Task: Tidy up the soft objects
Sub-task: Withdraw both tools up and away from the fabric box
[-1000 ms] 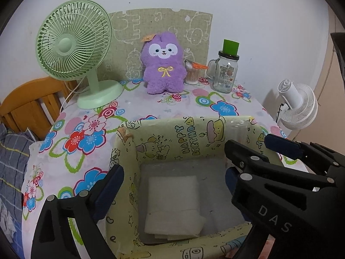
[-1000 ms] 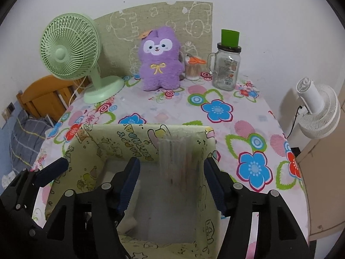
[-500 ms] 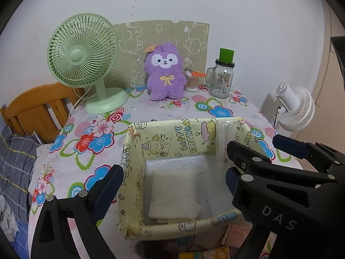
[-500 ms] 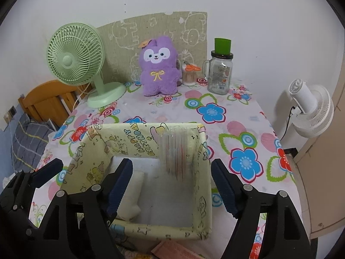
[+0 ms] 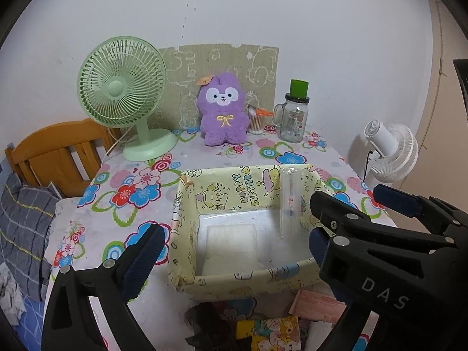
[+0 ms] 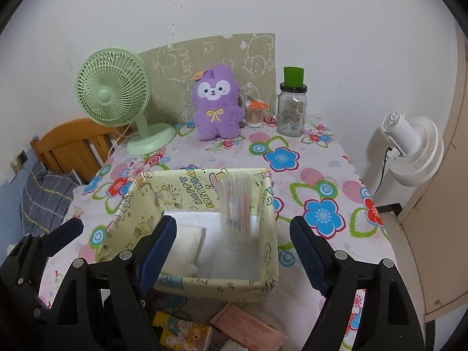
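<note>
A yellow cartoon-print fabric box (image 5: pixel 216 196) (image 6: pixel 140 204) stands on the flowered table, holding a white folded pack (image 5: pixel 231 242) (image 6: pixel 184 248) and a clear packet (image 5: pixel 288 201) (image 6: pixel 238 201) leaning on its right wall. A purple plush toy (image 5: pixel 223 111) (image 6: pixel 216 108) sits at the back. Small soft packets, yellow (image 5: pixel 269 332) (image 6: pixel 187 335) and pink (image 5: pixel 316 302) (image 6: pixel 248 327), lie in front of the box. My left gripper (image 5: pixel 234 251) is open and empty above the box's near side. My right gripper (image 6: pixel 234 251) is open and empty beside it.
A green desk fan (image 5: pixel 122 93) stands back left. A glass jar with green lid (image 5: pixel 294 117) and a cup of cotton swabs (image 5: pixel 256 120) stand back right. A white fan (image 5: pixel 389 152) is off the table's right, a wooden chair (image 5: pixel 58 152) at left.
Both grippers have pulled back and up from the box, so the packets in front of it now show. Both stay open and empty.
</note>
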